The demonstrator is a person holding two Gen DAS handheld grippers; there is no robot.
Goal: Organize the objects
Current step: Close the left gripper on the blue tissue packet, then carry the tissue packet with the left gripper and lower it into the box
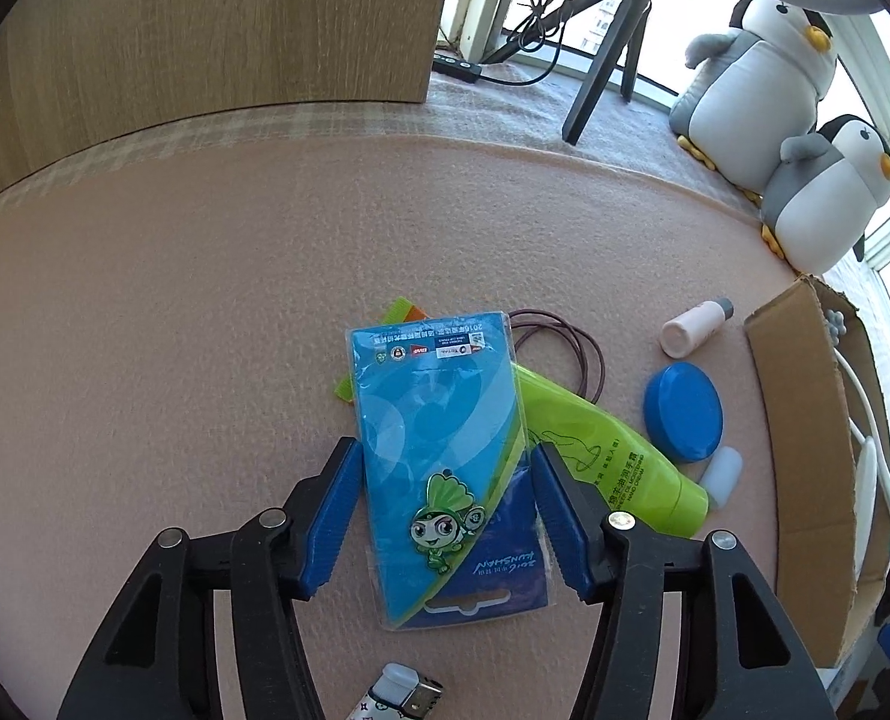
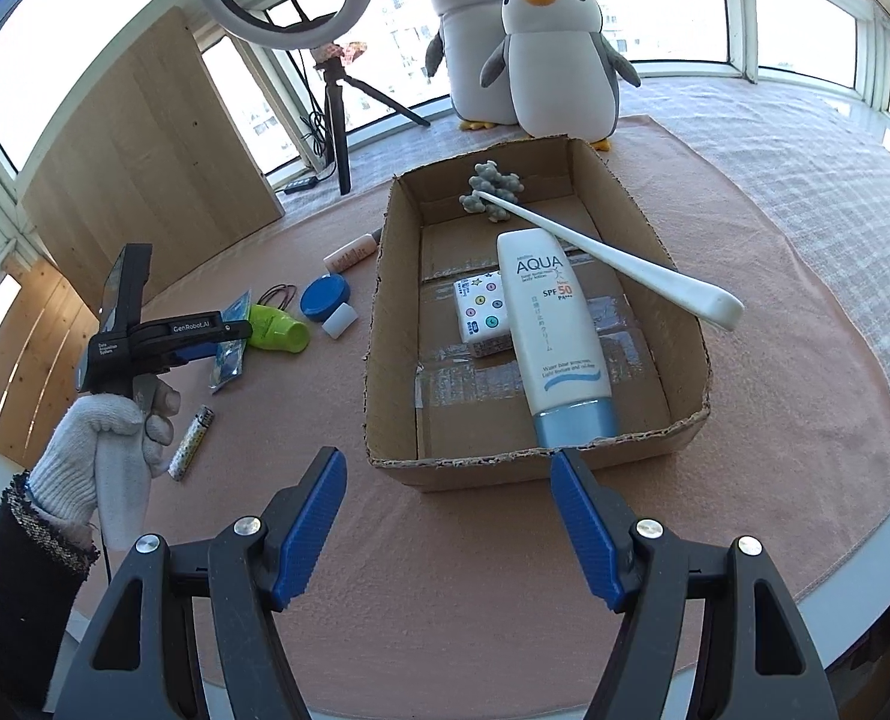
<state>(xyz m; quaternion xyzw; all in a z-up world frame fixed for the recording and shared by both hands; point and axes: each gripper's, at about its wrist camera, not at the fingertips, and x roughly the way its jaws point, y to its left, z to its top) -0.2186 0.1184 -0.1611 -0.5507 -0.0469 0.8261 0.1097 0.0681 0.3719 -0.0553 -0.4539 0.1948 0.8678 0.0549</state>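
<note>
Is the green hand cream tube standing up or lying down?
Lying down. The green tube rests on its side on the pink mat, partly under the blue card packet, cap end pointing toward the cardboard box.

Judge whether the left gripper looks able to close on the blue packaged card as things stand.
Probably yes. The left gripper is open, with the blue packaged card already between its fingers and nothing above it. One snag: the card lies flat, partly over the green tube, so the pads may slide.
</note>
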